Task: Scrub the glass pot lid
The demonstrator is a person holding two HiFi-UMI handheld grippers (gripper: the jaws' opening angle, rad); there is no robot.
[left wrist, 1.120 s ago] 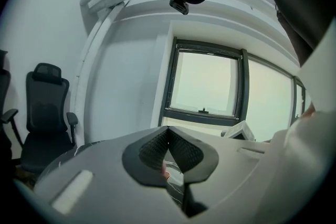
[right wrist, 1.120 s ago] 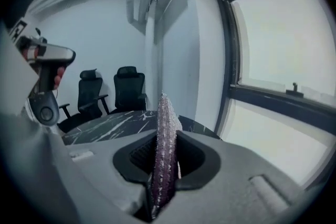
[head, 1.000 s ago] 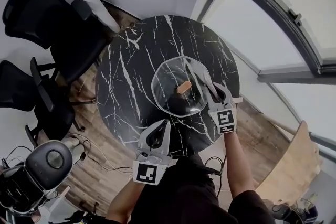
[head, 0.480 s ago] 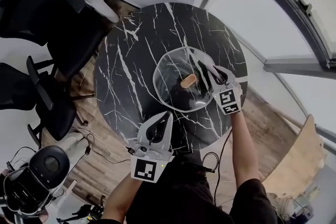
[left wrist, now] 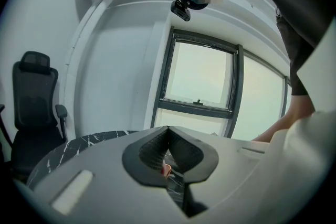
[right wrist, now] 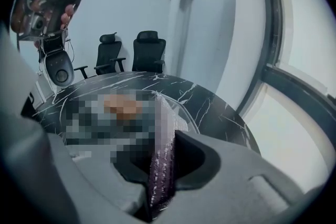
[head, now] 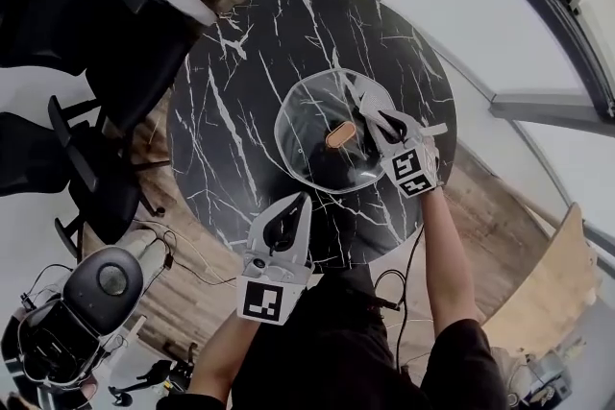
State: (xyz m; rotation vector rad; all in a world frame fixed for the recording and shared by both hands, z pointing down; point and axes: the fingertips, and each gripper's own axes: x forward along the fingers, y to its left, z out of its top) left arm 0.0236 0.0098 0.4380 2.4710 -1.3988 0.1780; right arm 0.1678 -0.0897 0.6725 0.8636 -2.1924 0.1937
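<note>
Currently right gripper [head: 370, 116] fingers clamp scrubber [right wrist: 160, 165] over lid [head: 312, 115], 3 o'clock; left gripper [head: 300, 202] fingers together, empty. Advise flat, light strokes.

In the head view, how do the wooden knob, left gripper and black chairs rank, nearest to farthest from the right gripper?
1. Wooden knob, on the lid, just left of the right gripper.
2. Left gripper, at the table's near edge.
3. Black chairs, off the table, far left.
</note>
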